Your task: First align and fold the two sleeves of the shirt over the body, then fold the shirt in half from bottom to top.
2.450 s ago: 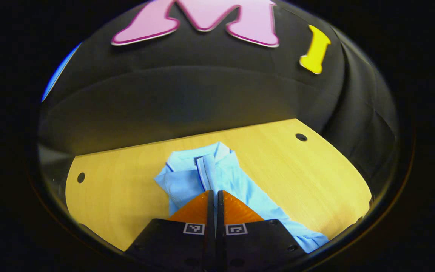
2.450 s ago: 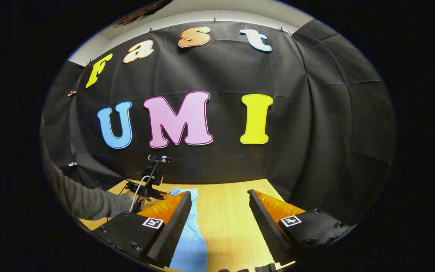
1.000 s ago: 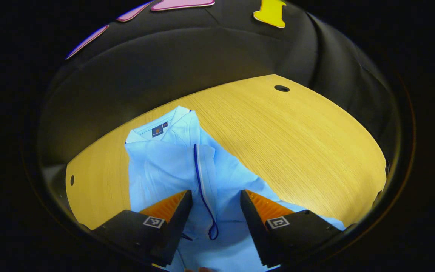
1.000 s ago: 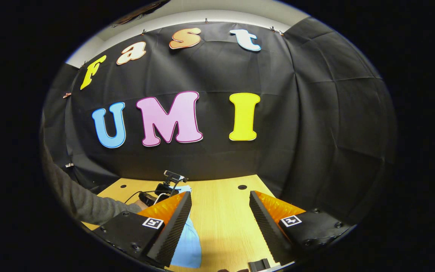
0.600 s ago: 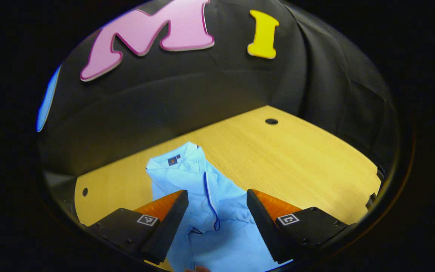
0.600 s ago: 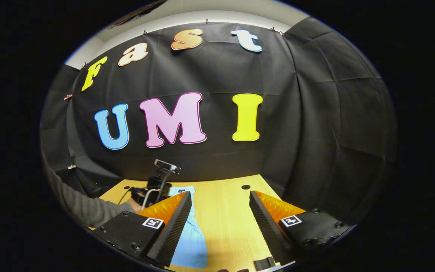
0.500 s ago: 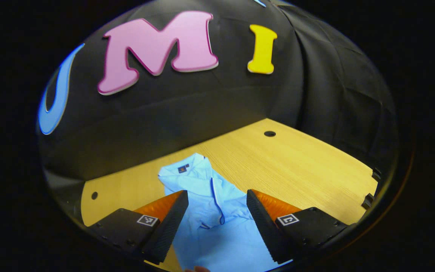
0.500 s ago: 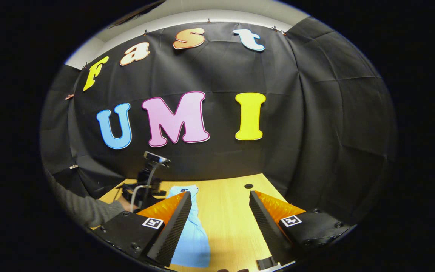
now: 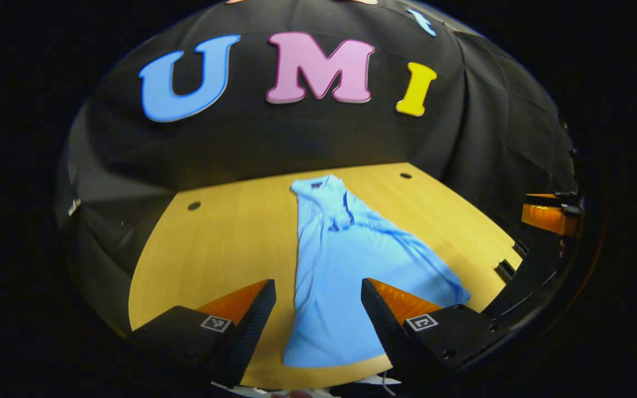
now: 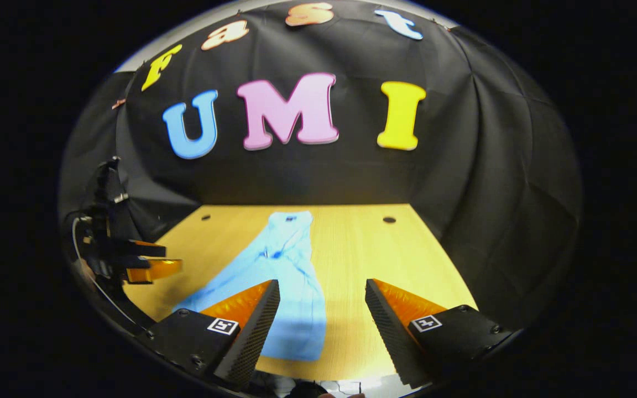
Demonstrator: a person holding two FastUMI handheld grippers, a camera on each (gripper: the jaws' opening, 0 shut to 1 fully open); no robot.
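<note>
Both jaws spread wide, left gripper (image 9: pixel 318 318) and right gripper (image 10: pixel 322 320) empty above shirt (image 9: pixel 346 260) flat on table (image 9: pixel 224 249).

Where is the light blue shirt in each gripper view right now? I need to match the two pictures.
Left gripper view: the light blue cloth shirt lies lengthwise at centre, collar toward the wall, hem between the open left claw.
Right gripper view: it lies left of centre, partly behind the open right claw.
Shared landmark: the round hole in the wooden table, right of the collar.
</note>
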